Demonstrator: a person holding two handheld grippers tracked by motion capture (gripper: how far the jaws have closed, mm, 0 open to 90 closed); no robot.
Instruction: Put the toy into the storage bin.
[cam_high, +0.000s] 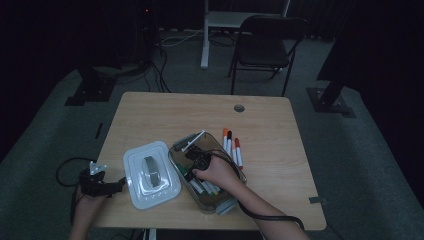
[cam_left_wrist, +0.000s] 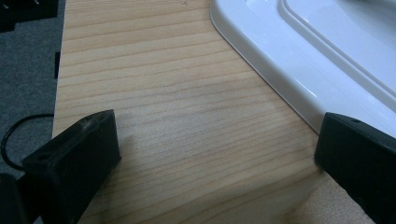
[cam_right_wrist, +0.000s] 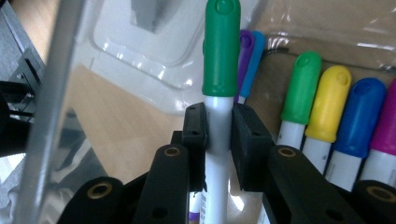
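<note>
The right gripper (cam_right_wrist: 218, 126) has its fingers clamped on a green-capped marker (cam_right_wrist: 220, 51), inside the clear bin (cam_high: 227, 202) near the table's (cam_high: 280, 125) front edge, probably just above the other markers. The left gripper (cam_left_wrist: 215, 154) rests fingers wide apart and empty at the front-left corner, beside the white lid (cam_left_wrist: 327, 60).

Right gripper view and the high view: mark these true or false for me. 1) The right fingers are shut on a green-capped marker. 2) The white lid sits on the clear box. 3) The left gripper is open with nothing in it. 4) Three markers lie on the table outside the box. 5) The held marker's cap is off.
1) True: the right gripper clamps the green-capped marker.
2) False: the white lid lies on the table beside the clear box.
3) True: the left gripper is open over bare wood.
4) True: three markers lie right of the box.
5) False: the cap is on.
</note>
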